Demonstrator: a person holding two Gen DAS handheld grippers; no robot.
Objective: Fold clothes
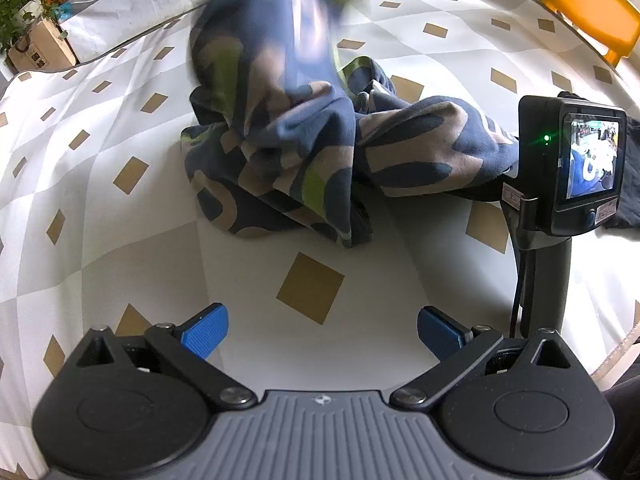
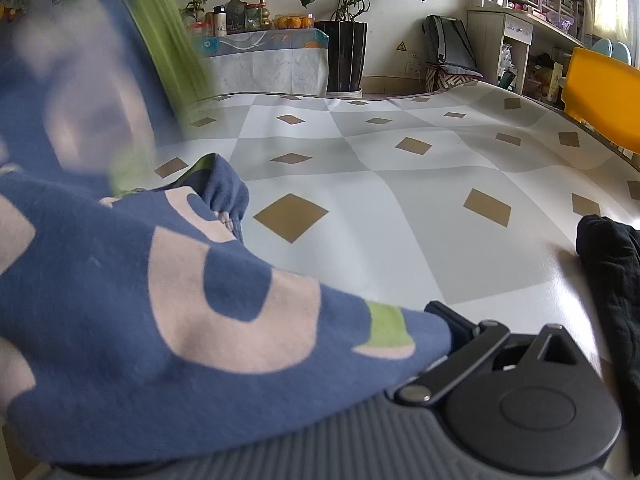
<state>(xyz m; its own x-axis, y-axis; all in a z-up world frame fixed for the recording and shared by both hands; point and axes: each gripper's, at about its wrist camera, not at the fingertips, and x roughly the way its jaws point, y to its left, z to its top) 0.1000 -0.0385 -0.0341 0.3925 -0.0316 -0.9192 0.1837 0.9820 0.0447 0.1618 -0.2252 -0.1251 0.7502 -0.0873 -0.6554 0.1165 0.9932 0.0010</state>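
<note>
Two grippers, two states: your left gripper (image 1: pixel 322 334) sits spread and empty above the tablecloth (image 1: pixel 120 208), short of the patterned garment (image 1: pixel 288 152). Your right gripper (image 2: pixel 442 334) is buried under cloth; it looks to be pinching an edge, but I can't tell for sure. Garment's bunched mid-table, part lifted and blurred. Step: shake-out before folding. Next, grab the opposite corner with left, then spread flat. Black cloth (image 2: pixel 612 264) waits beside it.

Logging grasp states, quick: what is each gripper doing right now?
Left gripper: open, holding nothing, above the tablecloth.
Right gripper: patterned garment drapes over its fingers; open or shut cannot be told.
</note>
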